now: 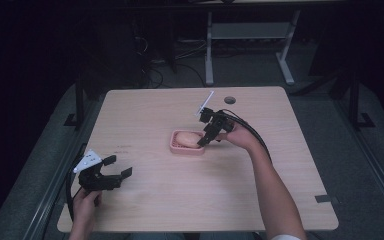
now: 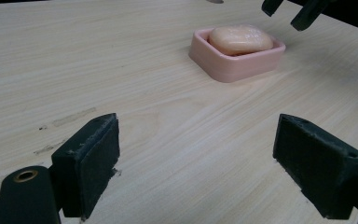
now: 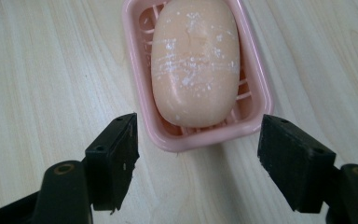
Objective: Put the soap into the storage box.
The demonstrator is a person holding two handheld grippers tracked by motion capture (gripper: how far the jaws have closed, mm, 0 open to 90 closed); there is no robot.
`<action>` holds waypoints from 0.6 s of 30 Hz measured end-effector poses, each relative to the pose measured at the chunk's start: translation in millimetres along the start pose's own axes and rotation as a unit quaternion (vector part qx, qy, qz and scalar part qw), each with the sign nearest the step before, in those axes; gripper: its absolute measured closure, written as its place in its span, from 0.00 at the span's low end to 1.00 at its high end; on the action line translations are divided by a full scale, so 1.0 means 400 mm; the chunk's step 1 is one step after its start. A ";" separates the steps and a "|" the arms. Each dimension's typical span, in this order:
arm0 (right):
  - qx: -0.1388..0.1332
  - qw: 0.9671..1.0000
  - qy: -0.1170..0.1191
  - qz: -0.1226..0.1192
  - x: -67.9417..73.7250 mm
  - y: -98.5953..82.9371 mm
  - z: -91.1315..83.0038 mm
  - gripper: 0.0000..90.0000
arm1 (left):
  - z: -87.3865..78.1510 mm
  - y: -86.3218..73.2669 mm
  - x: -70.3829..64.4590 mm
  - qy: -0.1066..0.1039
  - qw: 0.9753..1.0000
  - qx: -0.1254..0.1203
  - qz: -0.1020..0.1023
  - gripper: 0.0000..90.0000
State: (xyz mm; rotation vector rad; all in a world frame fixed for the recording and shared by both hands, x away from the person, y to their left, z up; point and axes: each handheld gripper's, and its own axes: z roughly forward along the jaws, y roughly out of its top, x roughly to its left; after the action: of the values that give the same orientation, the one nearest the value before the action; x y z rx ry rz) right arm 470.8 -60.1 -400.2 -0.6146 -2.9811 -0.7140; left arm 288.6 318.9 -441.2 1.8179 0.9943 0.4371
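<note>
With the right gripper (image 3: 198, 154) held wide open and empty just short of the soap dish (image 3: 256, 84), toward 12 o'clock, the soap (image 3: 196, 60) could be knocked out if the dish rim is clipped, while the left gripper (image 1: 111, 172) rests open and empty at 7 o'clock.

A soap (image 1: 186, 138) lies in a dish (image 1: 176, 148) that stands on the table (image 1: 280, 190), near its middle and a little toward the far edge. The right gripper (image 1: 203, 140) hangs at the dish's right end, just above its rim, one jaw to each side of that end. The left gripper (image 1: 119, 166) sits near the table's front left corner, well apart from the dish, its jaws pointing toward it. A hole (image 1: 230, 100) lies in the table behind the dish, near the far edge.
</note>
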 end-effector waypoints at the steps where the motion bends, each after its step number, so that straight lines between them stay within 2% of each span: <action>1: -0.001 1.000 -0.001 0.001 0.001 -0.002 -0.002 0.31 | 0.000 0.000 0.000 0.000 1.000 0.000 0.001 0.16; 14: -0.001 1.000 -0.005 0.000 0.015 -0.023 -0.021 0.30 | 0.000 0.000 -0.001 0.000 1.000 0.001 0.003 0.16; 18: 0.001 1.000 -0.004 0.002 0.019 -0.041 -0.019 0.30 | 0.000 0.000 -0.002 0.000 1.000 0.002 0.003 0.16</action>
State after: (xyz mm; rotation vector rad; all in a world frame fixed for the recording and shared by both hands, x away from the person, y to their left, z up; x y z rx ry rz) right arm 456.9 -74.0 -399.5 -0.6260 -2.9860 -0.7113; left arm 288.3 318.3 -441.1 1.8245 0.9916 0.4390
